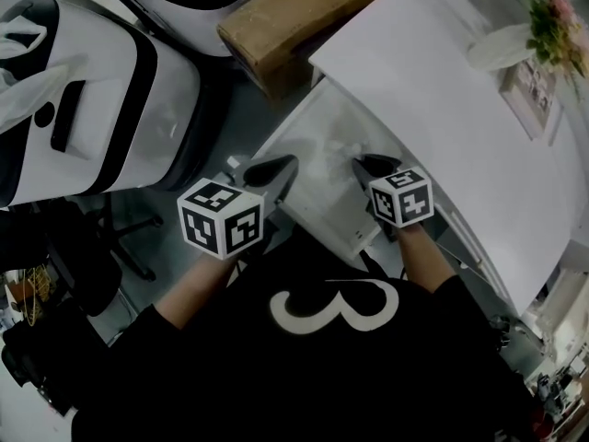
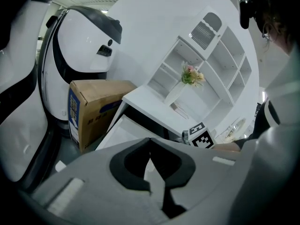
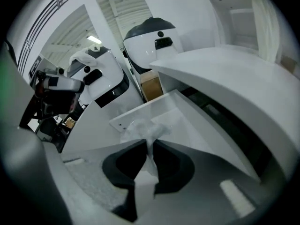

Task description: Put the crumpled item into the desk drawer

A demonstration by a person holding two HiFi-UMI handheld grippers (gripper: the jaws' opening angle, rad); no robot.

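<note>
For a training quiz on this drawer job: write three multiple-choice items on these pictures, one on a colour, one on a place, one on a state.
1. The box beside the desk is: A white; B red; C brown.
2. The crumpled wrapper is: A between the right gripper's fingers; B on the box; C on the desk.
3. The drawer is: A shut; B open; C taken out.
C: it is plain brown cardboard.
A: the fingers pinch it over the drawer.
B: it is pulled out under the desk, its inside showing.
</note>
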